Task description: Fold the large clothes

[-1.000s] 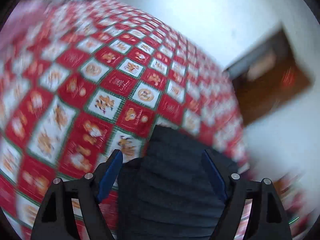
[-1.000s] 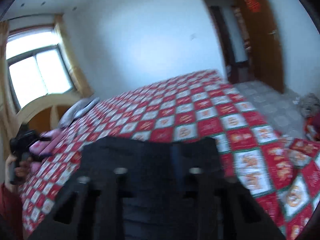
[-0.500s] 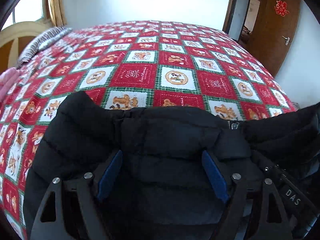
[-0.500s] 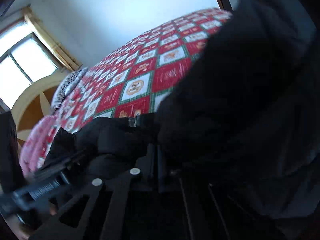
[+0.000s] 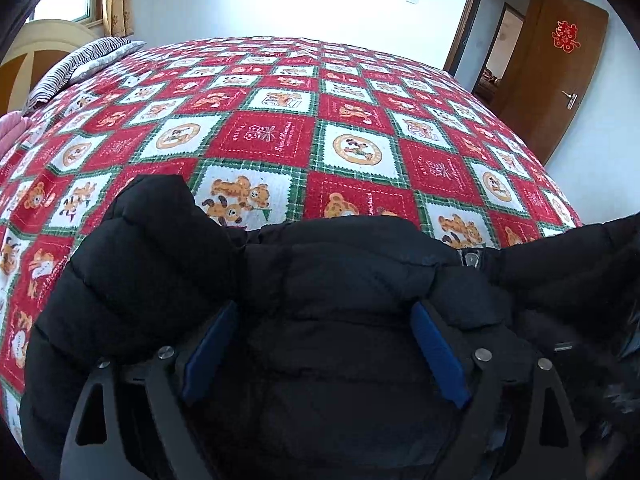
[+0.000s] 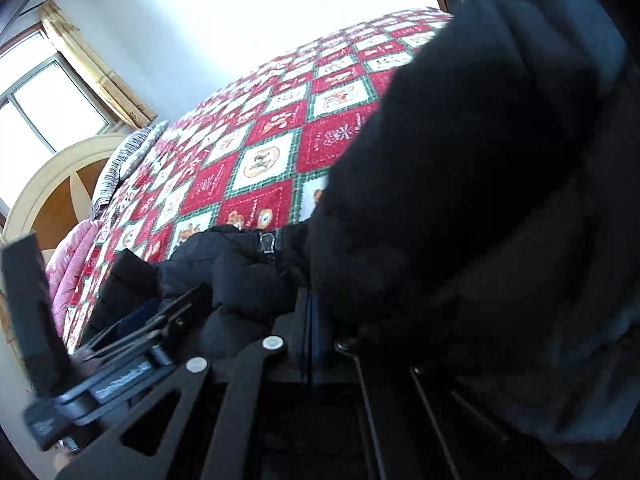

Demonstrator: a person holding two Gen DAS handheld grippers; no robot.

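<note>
A black puffy jacket (image 5: 340, 272) lies bunched on the near part of the red patchwork bedspread (image 5: 272, 136), its zipper snap (image 5: 472, 258) facing up. My left gripper (image 5: 324, 308) sits low over the jacket. Its jaws are opening, the blue pads (image 5: 212, 344) stand wide apart, and a thick fold lies loose between them. In the right wrist view the jacket (image 6: 480, 200) bulges up close to the lens and hides the right finger. My right gripper (image 6: 310, 296) is shut, with jacket fabric bunched at its fingertips.
A striped pillow (image 5: 80, 64) and a pink quilt (image 6: 72, 264) lie at the bed's left end by the arched headboard (image 6: 52, 184). A brown door (image 5: 560, 80) stands open at the far right. The bedspread (image 6: 256, 160) stretches flat beyond the jacket.
Both grippers came down with the jacket, which now rests on the bed. The right jaws closed together. The left pads spread a little wider.
</note>
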